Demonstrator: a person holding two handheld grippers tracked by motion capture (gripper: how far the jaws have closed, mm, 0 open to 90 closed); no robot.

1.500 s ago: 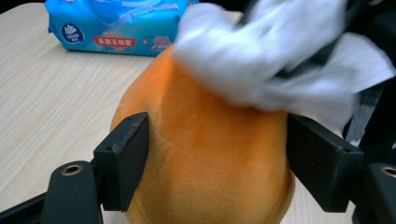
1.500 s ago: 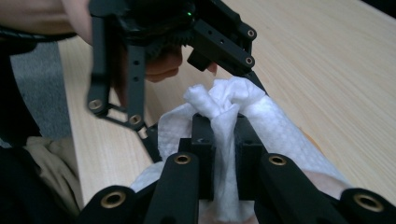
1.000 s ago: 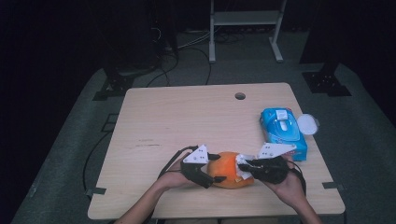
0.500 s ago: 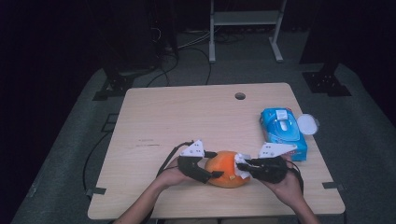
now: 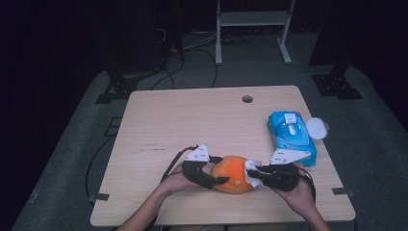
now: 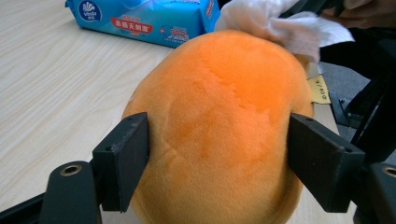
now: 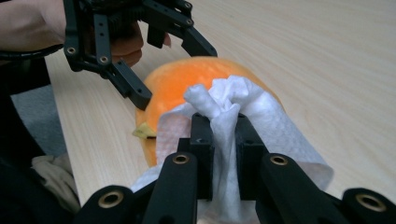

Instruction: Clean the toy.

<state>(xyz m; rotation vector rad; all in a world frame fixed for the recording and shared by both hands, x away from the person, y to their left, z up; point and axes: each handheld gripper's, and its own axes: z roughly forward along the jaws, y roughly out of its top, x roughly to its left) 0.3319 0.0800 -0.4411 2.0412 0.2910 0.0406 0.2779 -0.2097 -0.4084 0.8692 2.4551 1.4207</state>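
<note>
I see a light wood table (image 5: 192, 120) with a round cable hole (image 5: 247, 99) near its far edge, at 12 o'clock. An orange plush (image 5: 232, 173) rests on the top toward the near edge, at 6 o'clock. A blue wipes pack (image 5: 291, 137) lies flat at 3 o'clock, its white lid (image 5: 317, 128) flipped open over the right edge.

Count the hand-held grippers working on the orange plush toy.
2: the left hand-held gripper clamps the toy from its left; the right hand-held gripper presses a white wipe against its right.
</note>
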